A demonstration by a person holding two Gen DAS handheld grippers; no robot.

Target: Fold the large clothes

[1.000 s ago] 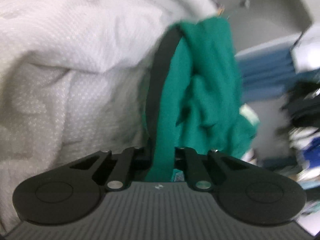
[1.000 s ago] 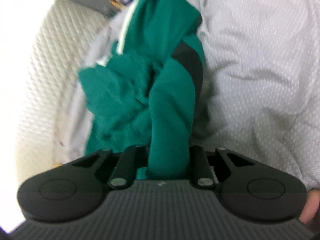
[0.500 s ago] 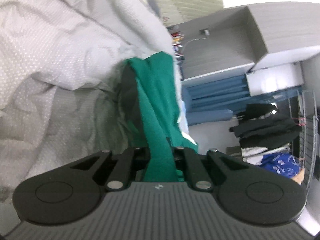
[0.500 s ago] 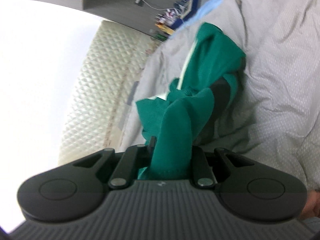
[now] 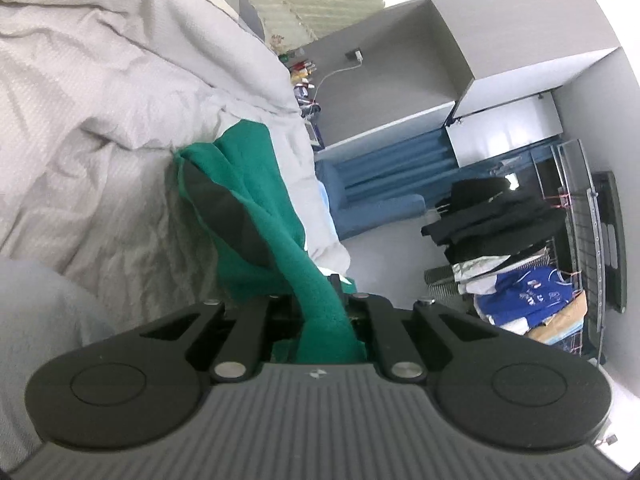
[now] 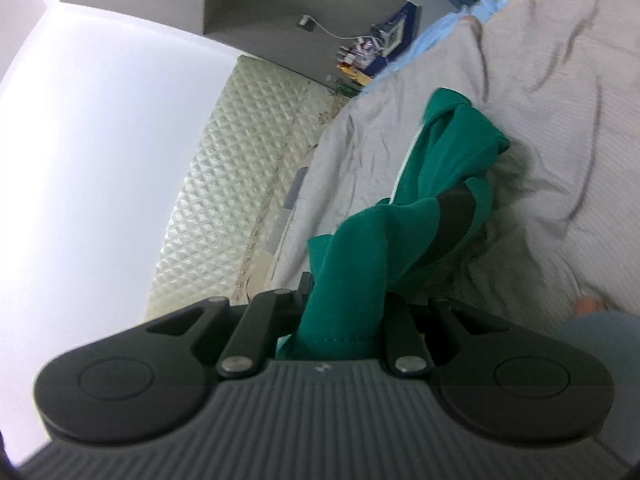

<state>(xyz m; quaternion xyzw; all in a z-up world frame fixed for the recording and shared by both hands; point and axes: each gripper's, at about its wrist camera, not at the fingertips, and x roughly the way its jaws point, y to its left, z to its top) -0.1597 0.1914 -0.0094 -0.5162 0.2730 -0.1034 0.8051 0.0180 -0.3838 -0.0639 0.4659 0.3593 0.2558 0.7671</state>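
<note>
A green garment with a black panel hangs stretched between my two grippers above a bed with a pale grey cover. In the left wrist view my left gripper is shut on a bunched edge of the cloth, which hides the fingertips. In the right wrist view my right gripper is shut on another bunched edge of the same green garment; its black panel shows there too. The far end of the garment still trails on the bed cover.
A quilted cream headboard stands at the bed's end. Beside the bed are a grey cupboard, a blue armchair and a rack piled with dark and blue clothes. A person's grey sleeve shows at the right edge.
Both grippers have risen and tilted up with the green garment still held. The cloth has drawn out longer, and more of the room now shows past the bed.
</note>
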